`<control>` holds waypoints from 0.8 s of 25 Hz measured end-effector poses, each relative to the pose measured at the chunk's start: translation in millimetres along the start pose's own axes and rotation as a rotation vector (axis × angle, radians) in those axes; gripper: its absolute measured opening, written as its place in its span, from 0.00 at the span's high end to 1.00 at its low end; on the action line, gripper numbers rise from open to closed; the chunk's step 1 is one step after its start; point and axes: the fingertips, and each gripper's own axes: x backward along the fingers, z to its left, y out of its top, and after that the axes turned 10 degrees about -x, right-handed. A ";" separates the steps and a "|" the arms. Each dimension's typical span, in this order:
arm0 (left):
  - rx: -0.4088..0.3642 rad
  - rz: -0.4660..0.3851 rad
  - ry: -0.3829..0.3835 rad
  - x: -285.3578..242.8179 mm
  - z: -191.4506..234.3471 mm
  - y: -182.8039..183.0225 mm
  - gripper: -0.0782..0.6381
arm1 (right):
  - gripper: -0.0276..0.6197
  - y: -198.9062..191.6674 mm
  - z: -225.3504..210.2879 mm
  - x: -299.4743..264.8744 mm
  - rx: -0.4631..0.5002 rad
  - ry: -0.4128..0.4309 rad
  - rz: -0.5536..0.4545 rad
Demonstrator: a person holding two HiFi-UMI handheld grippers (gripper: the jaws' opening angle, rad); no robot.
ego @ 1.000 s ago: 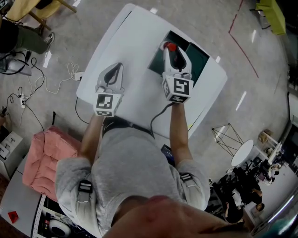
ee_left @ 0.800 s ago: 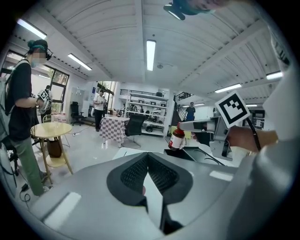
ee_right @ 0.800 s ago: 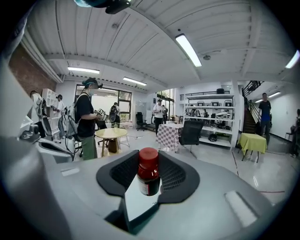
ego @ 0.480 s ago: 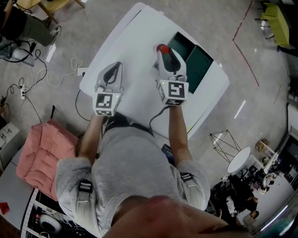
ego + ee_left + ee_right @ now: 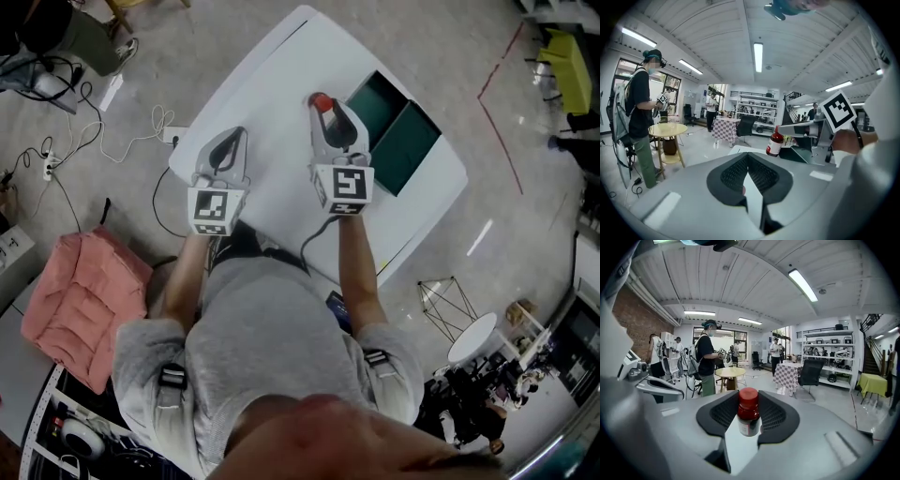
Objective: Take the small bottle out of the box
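Shifted since a second ago: small brown bottle with red cap [image 5: 749, 414], from over the dark green open box [image 5: 398, 141] to just left of it, over the bare white desk [image 5: 272, 84]. Upright, long axis vertical. Held at the body by the right gripper [image 5: 326, 114], jaws part-open around it. Left gripper [image 5: 747, 164]: jaws together, empty, well apart to the left. Set-down spot judged directly beneath.

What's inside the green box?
Only bare green bottom shows in both halves of the box. The bottle is outside, held by the right gripper. Its dark corners cannot be checked.
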 end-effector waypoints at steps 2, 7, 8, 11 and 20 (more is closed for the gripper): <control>0.004 0.004 0.014 3.3 4.9 -4.1 0.88 | 0.76 -4.6 7.5 -5.1 0.005 0.018 0.009; 0.012 0.013 0.044 11.0 15.5 -13.3 0.88 | 0.76 -16.3 25.3 -15.0 0.012 0.059 0.030; 0.013 0.015 0.050 11.9 17.3 -14.6 0.88 | 0.76 -19.2 28.0 -17.1 0.012 0.068 0.035; 0.018 0.021 0.066 14.9 21.3 -17.9 0.88 | 0.76 -29.2 35.1 -23.1 0.016 0.094 0.050; 0.035 0.042 0.099 25.5 32.2 -31.9 0.88 | 0.76 -61.5 49.8 -41.1 0.026 0.126 0.112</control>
